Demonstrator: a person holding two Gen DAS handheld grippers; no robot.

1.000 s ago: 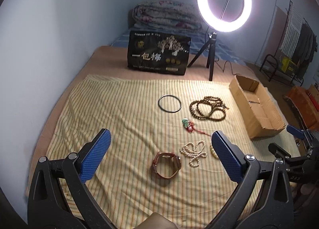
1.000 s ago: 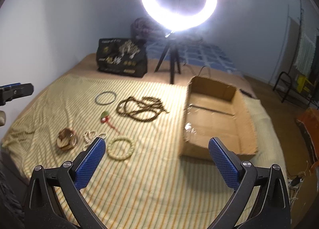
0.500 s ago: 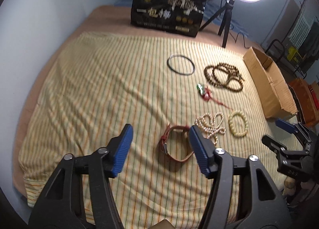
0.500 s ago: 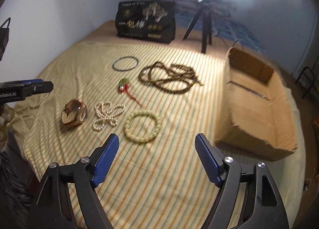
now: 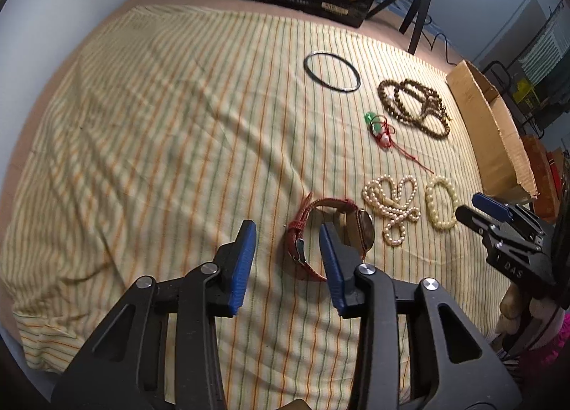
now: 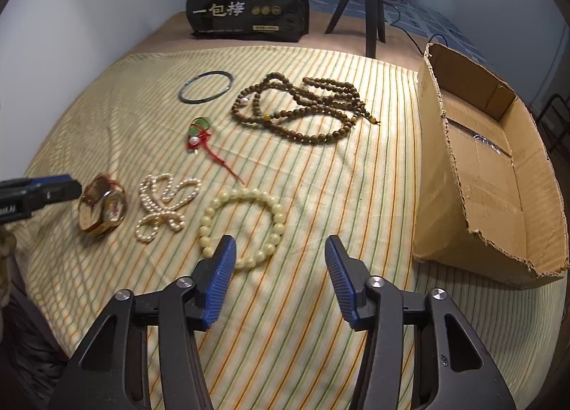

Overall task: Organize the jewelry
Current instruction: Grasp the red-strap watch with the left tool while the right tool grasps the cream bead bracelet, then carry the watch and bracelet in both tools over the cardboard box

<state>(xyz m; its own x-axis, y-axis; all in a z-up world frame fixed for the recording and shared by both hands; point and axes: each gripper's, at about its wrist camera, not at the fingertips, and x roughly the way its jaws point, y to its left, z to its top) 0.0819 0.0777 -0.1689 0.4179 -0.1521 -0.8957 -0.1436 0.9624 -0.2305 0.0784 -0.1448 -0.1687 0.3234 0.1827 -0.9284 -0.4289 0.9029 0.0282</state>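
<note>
Nothing's sorted yet, cardboard box (image 6: 491, 174) at 3 o'clock looks empty. Left tool (image 5: 288, 260) is narrowed but empty, nosing at the watch (image 5: 329, 231). Right tool (image 6: 279, 278) gapes wide by the cream bracelet (image 6: 242, 224). All the jewelry's on the bed.

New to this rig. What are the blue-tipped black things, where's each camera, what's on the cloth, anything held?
No robot: a person holds a pair of hand tongs in each hand, with a fisheye camera looking along each pair's fingers. One picture is from the left tongs, one from the right tongs. Both are open and hold nothing. On the striped cloth lie a watch with a red strap, a pearl strand, a cream bead bracelet, a red-cord charm, brown prayer beads and a dark thin ring. An open cardboard box sits to the right.
</note>
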